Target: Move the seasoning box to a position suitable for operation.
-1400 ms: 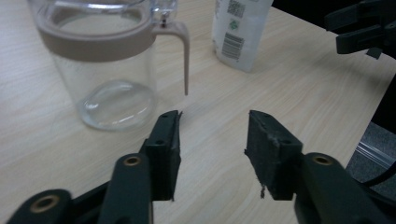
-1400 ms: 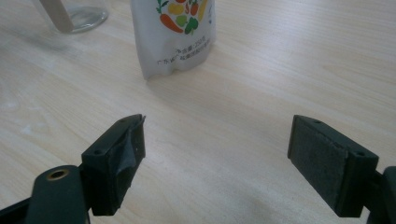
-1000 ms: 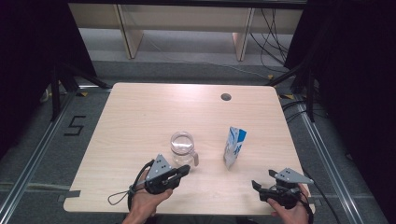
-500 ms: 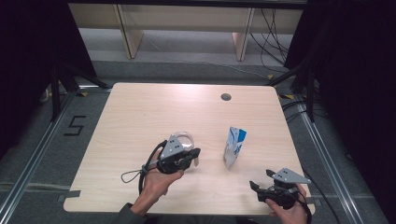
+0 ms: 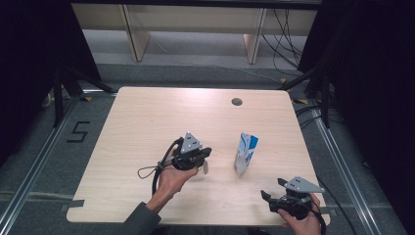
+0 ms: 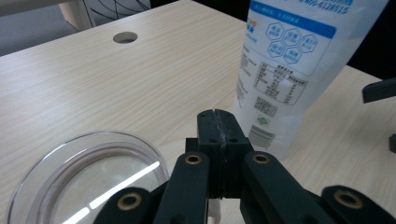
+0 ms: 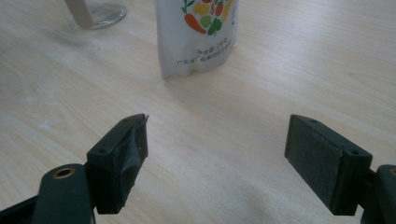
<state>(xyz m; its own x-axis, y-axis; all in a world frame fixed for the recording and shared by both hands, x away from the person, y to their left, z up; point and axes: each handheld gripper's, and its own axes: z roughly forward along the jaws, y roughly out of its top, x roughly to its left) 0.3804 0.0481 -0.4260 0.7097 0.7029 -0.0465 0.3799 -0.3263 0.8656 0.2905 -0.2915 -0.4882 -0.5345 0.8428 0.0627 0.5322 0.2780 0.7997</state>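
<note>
The left gripper [image 5: 207,153] is clenched. In the left gripper view [image 6: 218,122] its jaws meet flat. A thin pale strip [image 5: 204,167] hangs under them, and I judge it pinched there. The glass [image 6: 56,156] sits right below and to the left of those jaws, almost under the hand, so any move to it is straight down and slightly left. The pouch [image 5: 246,154] stands upright on the table [image 5: 147,122], its long axis vertical, just beyond the jaw tips and apart from them.

The right gripper [image 5: 274,190] rests near the table's front edge with its jaws spread wide and nothing between them. It faces the pouch but sits well back, so the left hand is the nearer to both things.

The left gripper view gives the glass's open rim and the pouch's [image 6: 289,70] printed back. The right gripper view [image 7: 215,158] gives the pouch's [image 7: 196,32] vegetable-printed face and the strip [image 7: 80,14] at the glass, seen from the side.
</note>
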